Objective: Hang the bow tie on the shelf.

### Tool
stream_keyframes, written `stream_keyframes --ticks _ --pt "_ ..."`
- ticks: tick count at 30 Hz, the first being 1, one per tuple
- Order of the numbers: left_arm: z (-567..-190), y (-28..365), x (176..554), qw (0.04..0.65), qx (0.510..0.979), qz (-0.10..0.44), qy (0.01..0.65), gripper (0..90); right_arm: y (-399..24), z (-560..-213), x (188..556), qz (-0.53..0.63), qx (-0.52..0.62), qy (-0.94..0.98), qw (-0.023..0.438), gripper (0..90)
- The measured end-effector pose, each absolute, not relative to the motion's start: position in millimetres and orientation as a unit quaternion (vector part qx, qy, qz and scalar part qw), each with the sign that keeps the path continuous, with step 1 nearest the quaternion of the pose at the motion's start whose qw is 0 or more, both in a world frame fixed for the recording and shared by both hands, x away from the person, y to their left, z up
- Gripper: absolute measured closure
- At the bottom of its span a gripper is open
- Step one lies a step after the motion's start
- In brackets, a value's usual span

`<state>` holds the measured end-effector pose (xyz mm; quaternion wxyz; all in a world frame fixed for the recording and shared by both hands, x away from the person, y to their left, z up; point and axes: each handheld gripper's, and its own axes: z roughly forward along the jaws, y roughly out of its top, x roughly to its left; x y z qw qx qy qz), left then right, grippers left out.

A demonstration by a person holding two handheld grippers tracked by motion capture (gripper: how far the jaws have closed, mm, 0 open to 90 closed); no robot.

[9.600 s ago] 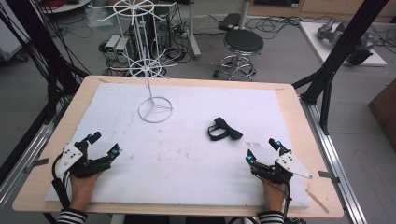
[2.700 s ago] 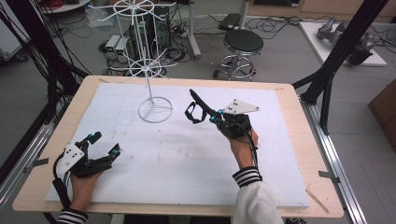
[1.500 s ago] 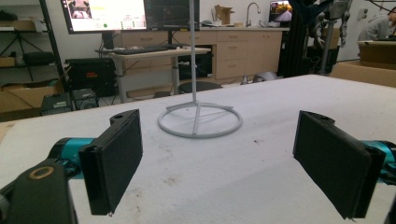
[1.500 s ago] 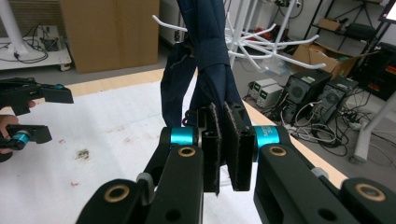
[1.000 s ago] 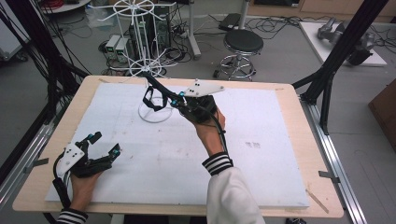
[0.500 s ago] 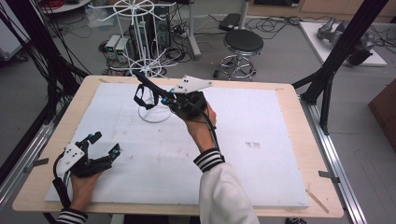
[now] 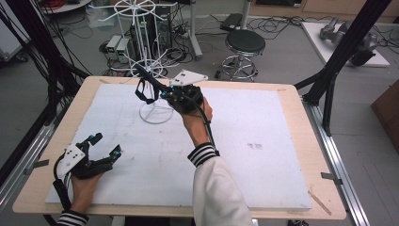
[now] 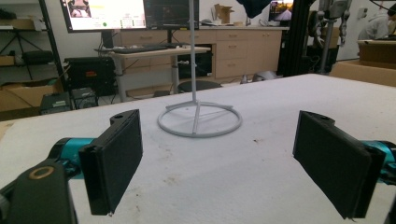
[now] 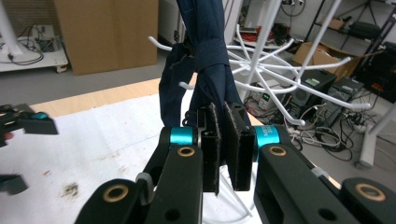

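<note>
A dark blue fabric strap (image 7: pixel 142 89) hangs in a loop from my right gripper (image 7: pixel 157 88), which is shut on it and held up in the air. In the right gripper view the strap (image 9: pixel 205 60) rises from between the pressed pads (image 9: pixel 212 140), right beside the white hooks of the wire rack (image 9: pixel 280 51). The rack (image 7: pixel 150 66) stands on a ring base at the far left of the mat. My left gripper (image 7: pixel 106 144) rests on the table's near left, open; nothing lies between its pads (image 8: pixel 116 158), and the rack's base (image 8: pixel 200 119) is ahead.
A white mat (image 7: pixel 263 155) covers most of the wooden table (image 7: pixel 306 188). Behind the table are a round stool (image 7: pixel 244 44), boxes and cables on the floor (image 7: pixel 117 47). Black frame posts (image 7: pixel 339 56) stand at the far corners.
My right gripper has carried the strap left and away across the table, up to the rack's lower hooks. The left gripper has stayed put.
</note>
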<state>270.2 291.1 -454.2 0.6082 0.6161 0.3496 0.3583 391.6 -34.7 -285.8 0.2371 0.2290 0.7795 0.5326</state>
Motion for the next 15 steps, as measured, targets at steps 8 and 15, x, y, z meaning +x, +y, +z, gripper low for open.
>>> stream_keyframes --ticks 8,15 --pt "-454.2 291.5 270.1 0.609 0.616 0.358 0.349 16.2 -30.1 -293.5 401.6 0.530 0.248 0.776 0.235 85.4" --pt "-454.3 291.4 270.0 0.610 0.615 0.358 0.349 16.2 -29.6 -297.0 406.1 0.525 0.254 0.776 0.240 85.4"
